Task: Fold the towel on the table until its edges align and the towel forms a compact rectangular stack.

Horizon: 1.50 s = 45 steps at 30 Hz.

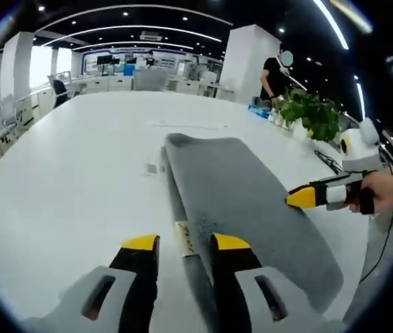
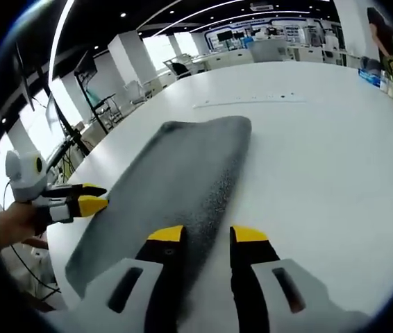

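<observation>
Hovering left tongs [image 1: 185, 244] (parted) over towel [image 1: 252, 201] edge | right tongs [image 2: 207, 236] parted, low above towel

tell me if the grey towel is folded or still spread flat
Folded, at least once. The grey fuzzy towel lies as a long narrow strip on the white table, with a lower layer's edge and a label showing beside its top layer.

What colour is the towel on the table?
Grey; the towel shows best in the left gripper view.

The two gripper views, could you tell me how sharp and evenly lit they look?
Left gripper view: the towel looks soft, the table bright, and the fisheye bends the ceiling lights. Right gripper view: the windows at left are blown out and the towel's edges blur.
</observation>
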Each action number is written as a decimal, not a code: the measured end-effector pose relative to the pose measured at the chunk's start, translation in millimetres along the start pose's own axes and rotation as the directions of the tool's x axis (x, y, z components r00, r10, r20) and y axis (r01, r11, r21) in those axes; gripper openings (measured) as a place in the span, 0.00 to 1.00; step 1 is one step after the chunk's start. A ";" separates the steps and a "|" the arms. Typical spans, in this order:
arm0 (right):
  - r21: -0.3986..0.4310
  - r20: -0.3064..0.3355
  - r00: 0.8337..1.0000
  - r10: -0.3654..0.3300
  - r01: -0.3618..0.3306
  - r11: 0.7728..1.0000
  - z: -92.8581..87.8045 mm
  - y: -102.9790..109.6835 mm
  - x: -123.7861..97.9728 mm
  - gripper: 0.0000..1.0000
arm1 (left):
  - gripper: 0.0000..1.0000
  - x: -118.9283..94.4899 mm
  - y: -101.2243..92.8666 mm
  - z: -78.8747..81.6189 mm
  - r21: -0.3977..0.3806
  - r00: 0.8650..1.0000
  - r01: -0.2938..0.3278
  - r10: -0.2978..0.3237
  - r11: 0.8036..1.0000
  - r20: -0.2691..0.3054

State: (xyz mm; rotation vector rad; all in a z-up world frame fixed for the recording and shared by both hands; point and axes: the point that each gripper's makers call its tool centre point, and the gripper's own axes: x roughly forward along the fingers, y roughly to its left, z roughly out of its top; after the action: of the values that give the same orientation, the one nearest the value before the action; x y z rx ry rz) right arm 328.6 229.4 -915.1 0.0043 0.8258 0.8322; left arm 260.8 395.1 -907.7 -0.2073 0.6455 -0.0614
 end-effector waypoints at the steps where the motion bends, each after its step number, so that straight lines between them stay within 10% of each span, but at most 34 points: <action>1: 0.001 -0.001 1.000 -0.003 0.003 1.000 -1.1 -0.5 0.5 0.20 | 0.22 0.4 -0.8 -0.1 0.001 1.000 0.006 -0.006 1.000 0.001; 28: 0.010 0.030 0.999 -0.031 0.030 0.999 -4.6 -1.6 1.9 0.05 | 0.08 11.6 -17.6 -4.0 0.066 0.998 0.054 -0.052 0.996 -0.039; 45: 0.071 0.051 0.991 -0.124 0.120 0.990 -19.8 -56.6 -40.7 0.04 | 0.07 30.2 -86.5 -10.6 0.219 0.988 0.143 -0.126 0.965 -0.091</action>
State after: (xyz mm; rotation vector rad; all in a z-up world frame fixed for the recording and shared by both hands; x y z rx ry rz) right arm 336.9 157.5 -920.0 0.0363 0.7934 0.6857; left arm 279.1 305.1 -915.6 -0.0293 0.6946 -0.2733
